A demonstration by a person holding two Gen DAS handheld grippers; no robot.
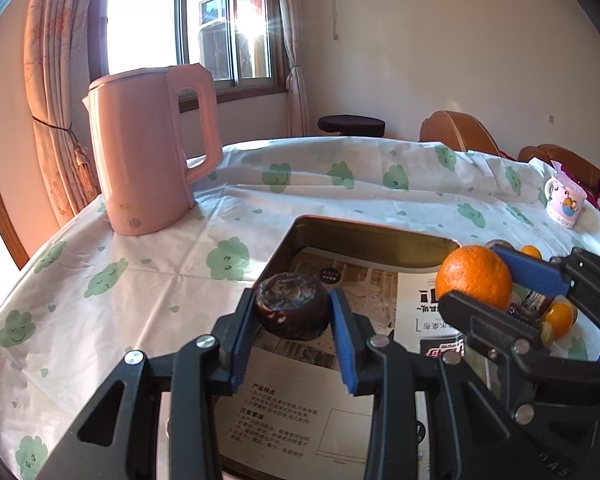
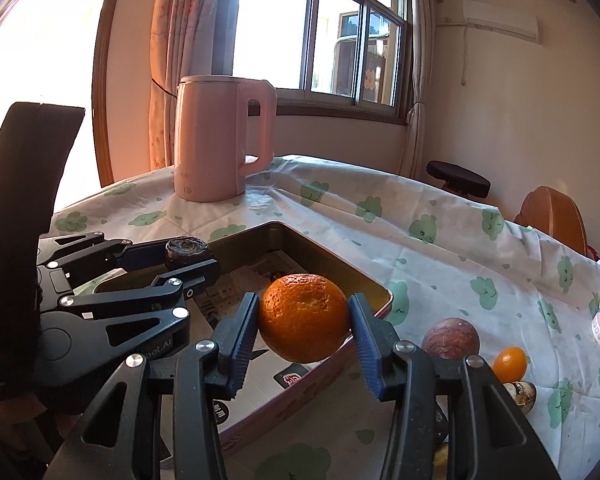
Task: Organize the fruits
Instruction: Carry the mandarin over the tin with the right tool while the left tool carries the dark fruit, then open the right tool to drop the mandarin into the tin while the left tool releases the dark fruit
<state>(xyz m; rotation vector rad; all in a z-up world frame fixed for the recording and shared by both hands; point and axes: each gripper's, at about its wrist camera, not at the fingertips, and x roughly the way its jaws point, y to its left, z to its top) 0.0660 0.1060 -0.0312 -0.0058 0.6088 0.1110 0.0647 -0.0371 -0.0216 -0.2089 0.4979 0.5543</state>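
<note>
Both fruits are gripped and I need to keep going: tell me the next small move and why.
Probably lower the right hand-held gripper a little and open it. It holds the orange over the tin tray, near its right edge, so the fruit should drop onto the paper lining. The left hand-held gripper holds a dark wrinkled fruit over the same tray and can follow.
</note>
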